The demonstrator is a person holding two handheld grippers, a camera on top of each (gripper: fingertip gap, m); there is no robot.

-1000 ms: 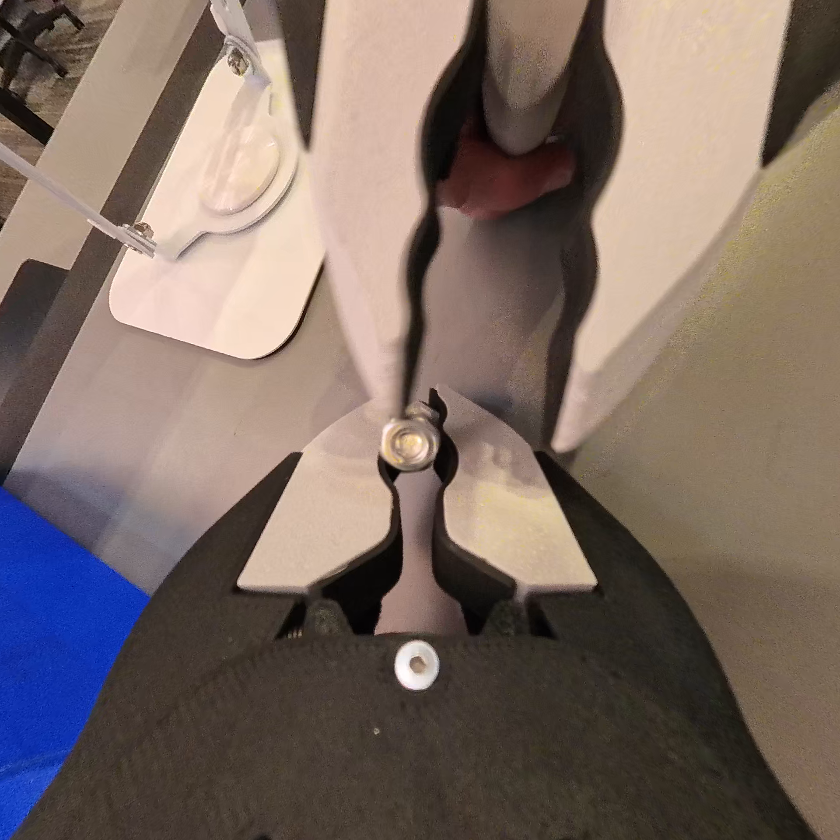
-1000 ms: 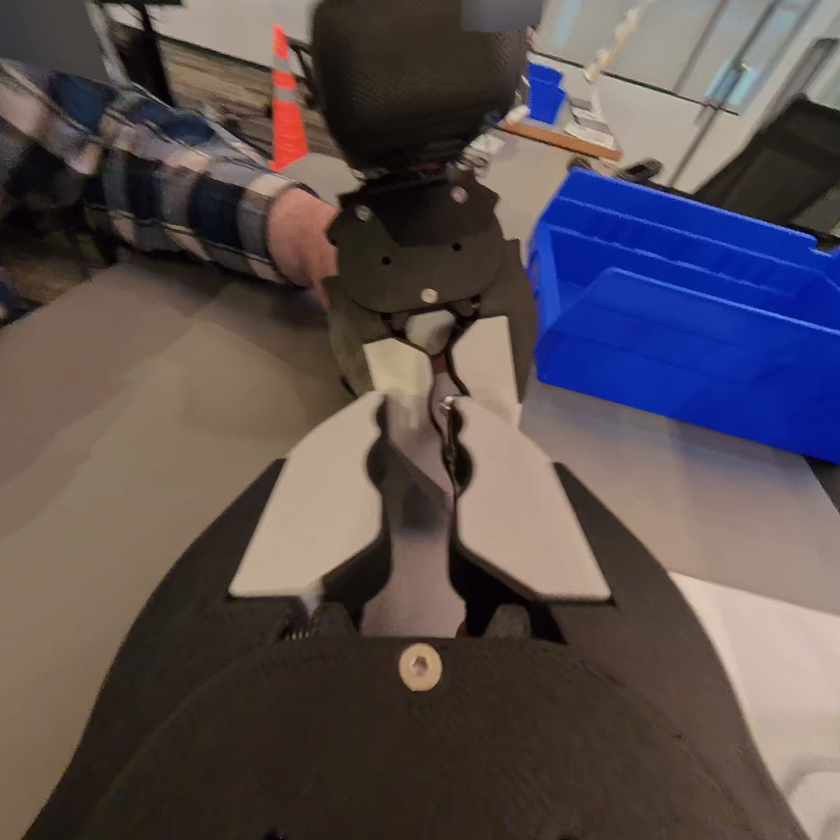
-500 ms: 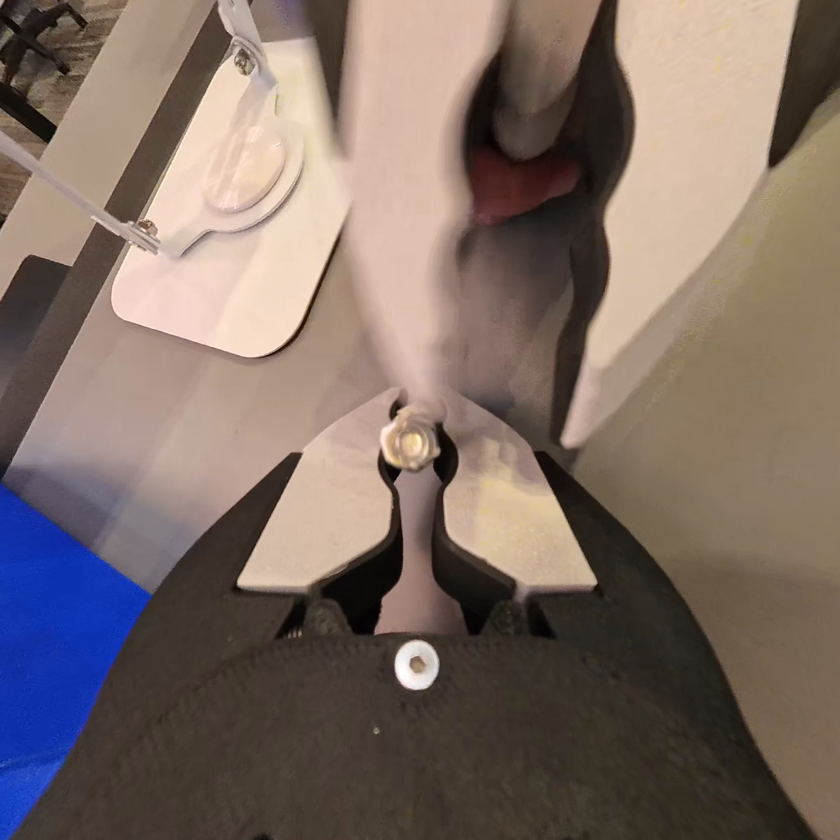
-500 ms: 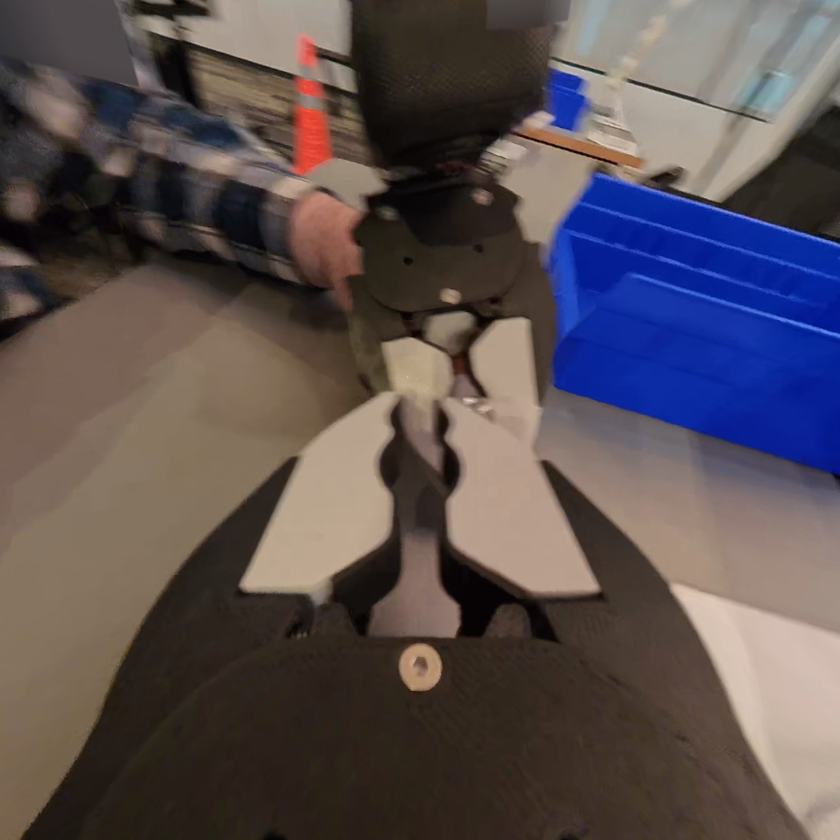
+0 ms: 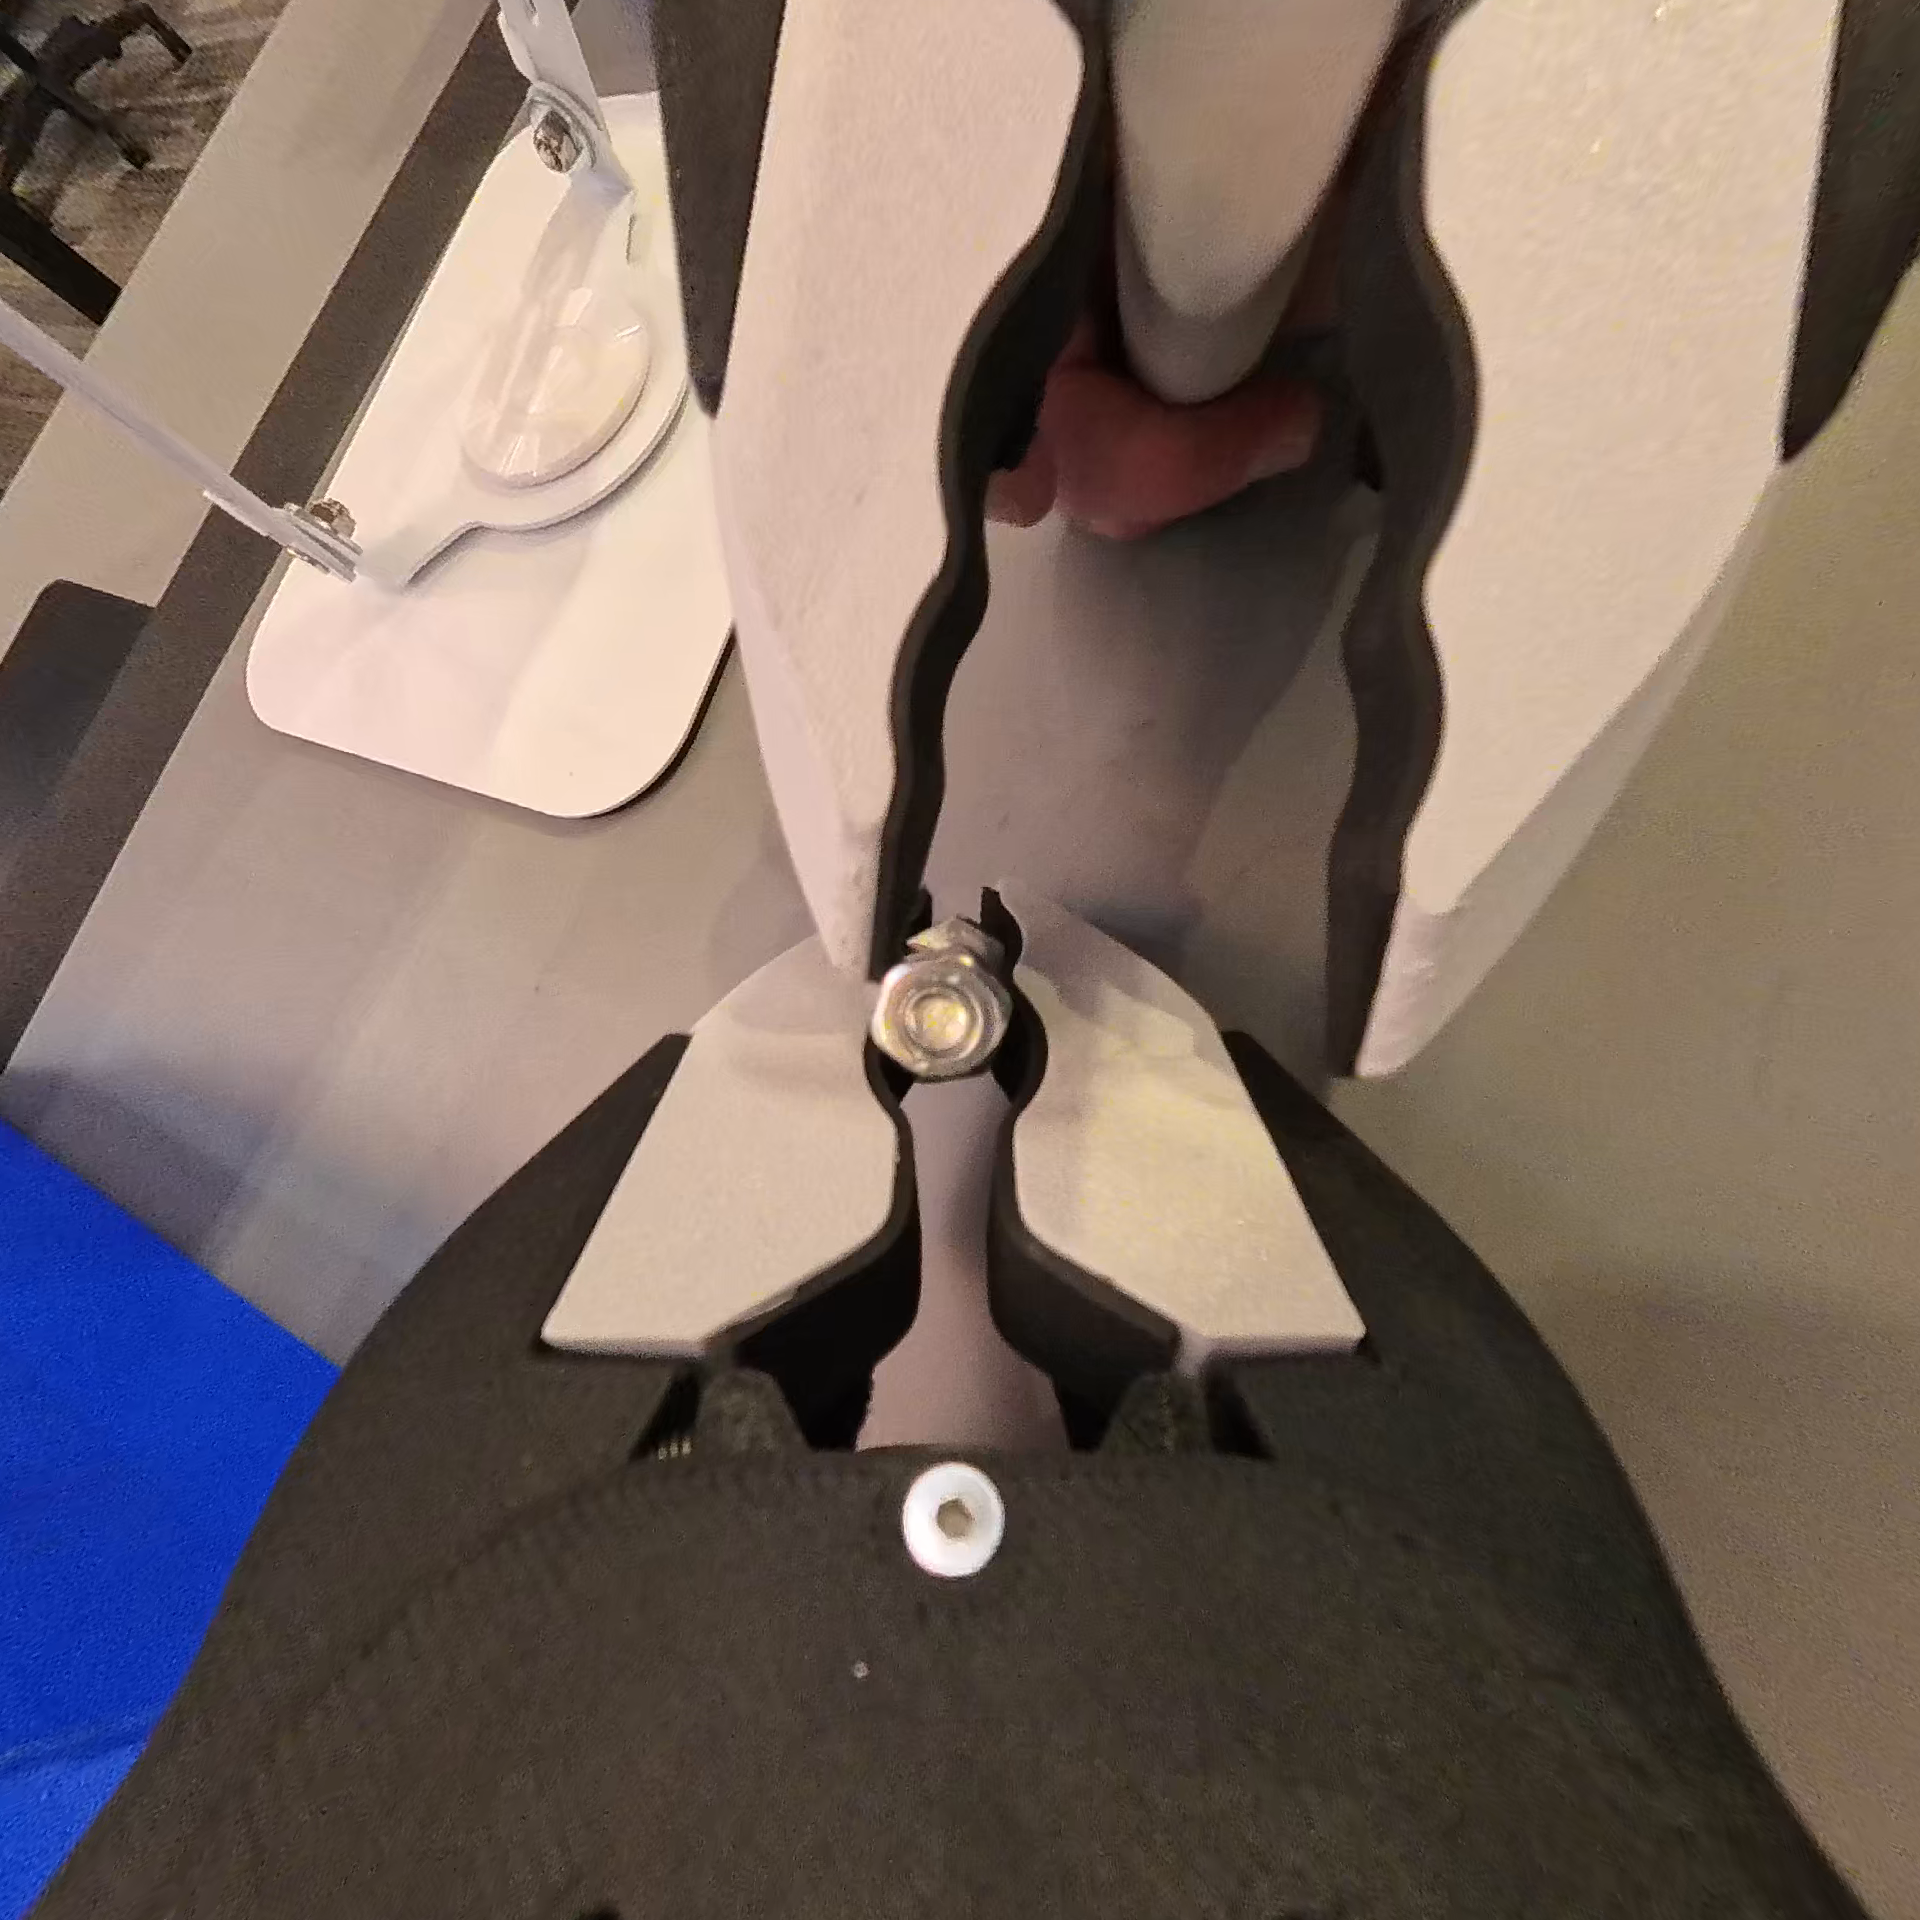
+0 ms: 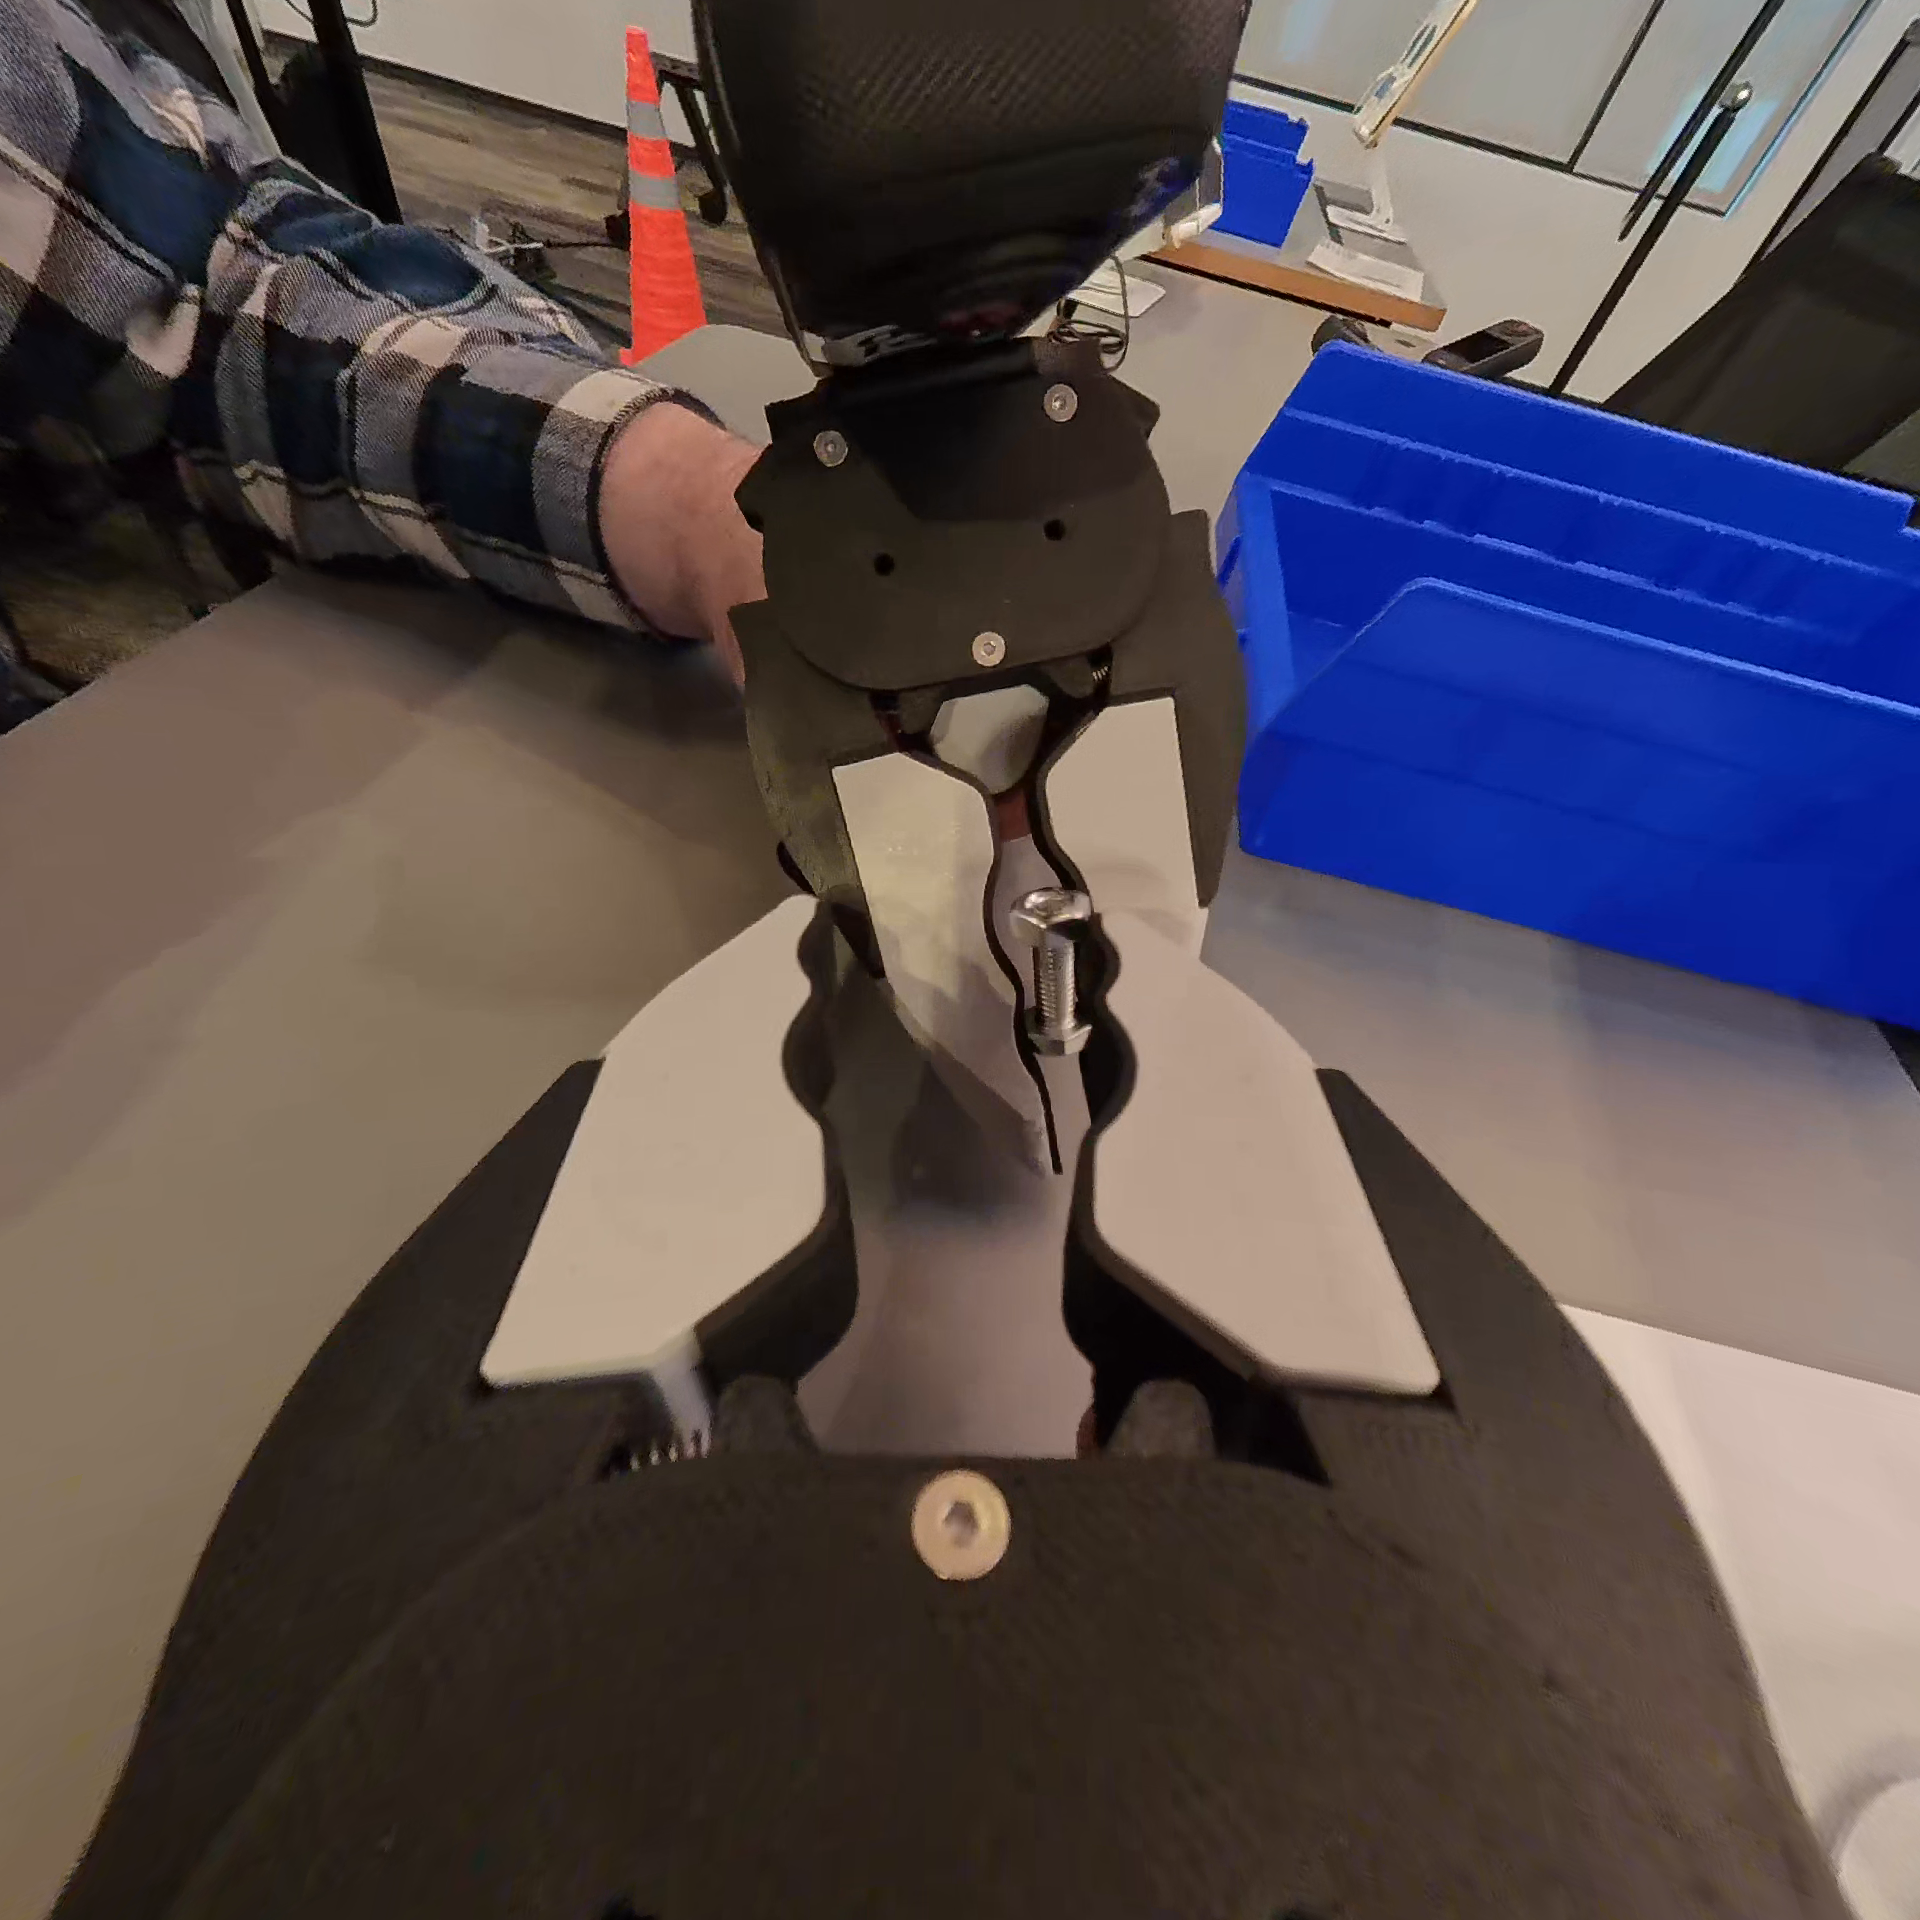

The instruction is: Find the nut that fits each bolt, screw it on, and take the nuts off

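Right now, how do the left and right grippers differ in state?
1. The left gripper is nearly closed, clamping the silver bolt; the right gripper is spread wide and grips nothing.
2. The left gripper's fingers press the bolt's shank, nut at its end; the right gripper's fingers stand clear either side.

Shared: the same black body and pale grey fingers, facing each other over the grey table.

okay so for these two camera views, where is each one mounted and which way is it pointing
Left wrist view: sits on the left gripper, looking down along its fingers, shut on a bolt, at the grey table; the open right gripper faces it.
Right wrist view: sits on the right gripper, looking across the table toward the left gripper, a plaid sleeve and blue bin.
Shared: both grippers, bolt, table.
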